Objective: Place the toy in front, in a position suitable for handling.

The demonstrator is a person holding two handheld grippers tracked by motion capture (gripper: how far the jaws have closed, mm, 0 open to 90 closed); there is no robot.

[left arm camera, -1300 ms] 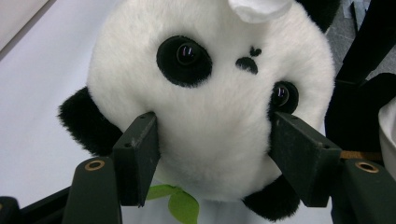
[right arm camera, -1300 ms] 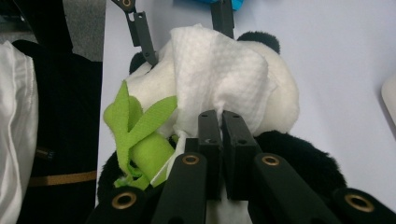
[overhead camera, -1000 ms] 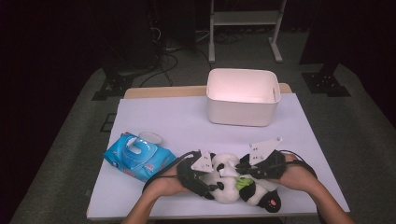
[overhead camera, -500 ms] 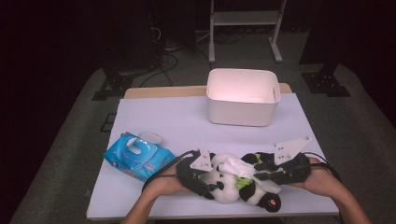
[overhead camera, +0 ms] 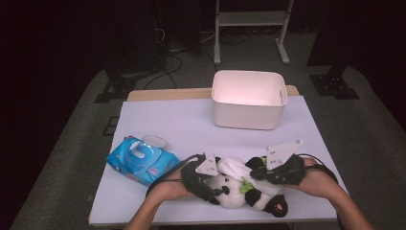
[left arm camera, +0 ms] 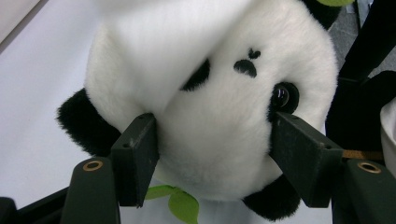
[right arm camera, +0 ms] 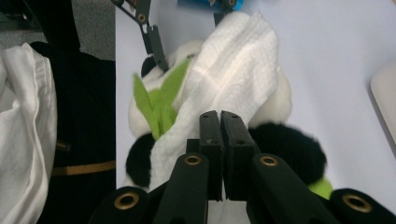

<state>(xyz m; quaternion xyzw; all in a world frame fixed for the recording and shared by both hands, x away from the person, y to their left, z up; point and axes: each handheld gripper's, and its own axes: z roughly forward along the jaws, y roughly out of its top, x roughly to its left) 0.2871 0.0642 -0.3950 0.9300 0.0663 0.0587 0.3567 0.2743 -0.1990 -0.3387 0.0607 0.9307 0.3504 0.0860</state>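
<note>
While clamped at the head by the left hand-held gripper point(left arm camera: 215, 149), lies on its back at the near edge of the tabletop point(overhead camera: 191, 124): toy panda point(overhead camera: 229, 190), with a white wipe point(right arm camera: 233, 65) draped over its belly. Seems to be the wiping step, toy held steady for cleaning. Right hand-held gripper point(right arm camera: 219, 121) closed, jaws just brought together at the wipe; cannot tell if a fold is really pinched. Next move probably calls for a sure hold on the wipe, then gentle strokes along the fur without loosening the left grip. Compared with half a second ago, right hand-held gripper back closer to the panda. Blue wipe pack point(overhead camera: 141, 160) and white box point(overhead camera: 249, 115) unmoved.
</note>
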